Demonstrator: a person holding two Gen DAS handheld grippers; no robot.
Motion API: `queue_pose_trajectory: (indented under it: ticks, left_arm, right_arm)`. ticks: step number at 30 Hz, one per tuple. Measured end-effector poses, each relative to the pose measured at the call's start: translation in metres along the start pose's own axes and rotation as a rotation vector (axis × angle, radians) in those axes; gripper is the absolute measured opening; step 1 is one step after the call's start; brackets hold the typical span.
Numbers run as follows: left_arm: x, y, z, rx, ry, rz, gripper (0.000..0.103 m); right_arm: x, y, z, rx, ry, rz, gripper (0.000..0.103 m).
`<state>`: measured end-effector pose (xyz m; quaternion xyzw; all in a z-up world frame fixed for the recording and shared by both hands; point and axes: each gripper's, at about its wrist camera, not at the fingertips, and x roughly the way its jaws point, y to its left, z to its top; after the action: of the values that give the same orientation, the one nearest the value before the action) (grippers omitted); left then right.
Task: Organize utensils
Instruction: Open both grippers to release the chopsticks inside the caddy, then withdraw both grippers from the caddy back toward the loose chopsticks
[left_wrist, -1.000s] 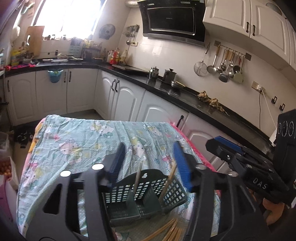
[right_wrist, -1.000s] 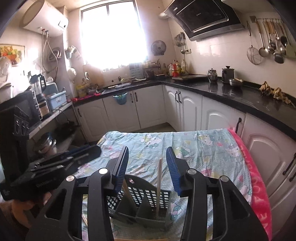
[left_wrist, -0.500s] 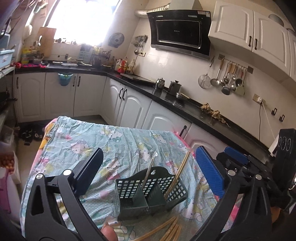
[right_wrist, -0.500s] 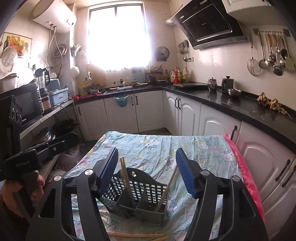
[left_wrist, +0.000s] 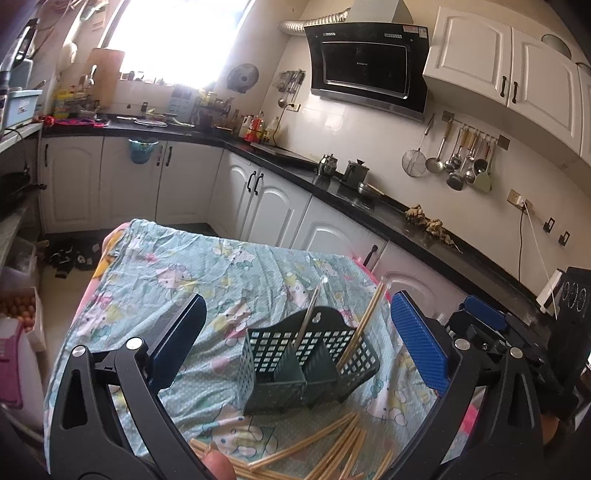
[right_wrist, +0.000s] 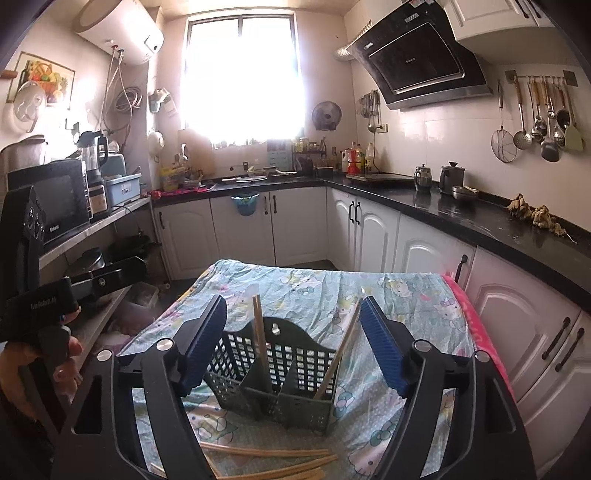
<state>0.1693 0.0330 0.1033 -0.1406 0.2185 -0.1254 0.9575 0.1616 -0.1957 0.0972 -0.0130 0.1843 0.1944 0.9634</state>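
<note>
Change: both jaws widened, released, empty | left gripper (left_wrist: 295, 339), right gripper (right_wrist: 293, 345) | chopsticks (right_wrist: 260, 354) stood in basket (right_wrist: 280, 380) | loose chopsticks (left_wrist: 325, 450) waited at near table edge.

A dark green basket (left_wrist: 310, 365) with little square holes sits on a light blue cloth (left_wrist: 192, 273) with cartoon cats, tan chopsticks (left_wrist: 332, 446) at 6 o'clock.
</note>
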Motion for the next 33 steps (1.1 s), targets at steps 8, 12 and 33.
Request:
queue_pose_trajectory:
  ticks: [8,12,33]
  left_arm:
    - [-0.008,0.007,-0.015,-0.019,0.021,0.013,0.092]
    - [-0.01,0.011,-0.024,-0.037,0.034,0.015,0.092]
    - [-0.016,0.05,-0.08,-0.135,0.124,0.08,0.092]
  right_arm:
    - [-0.006,0.009,-0.016,-0.015,0.03,0.012,0.073]
    - [-0.008,0.014,-0.025,-0.021,0.047,0.02,0.074]
    - [-0.003,0.017,-0.082,0.02,0.178,0.037,0.074]
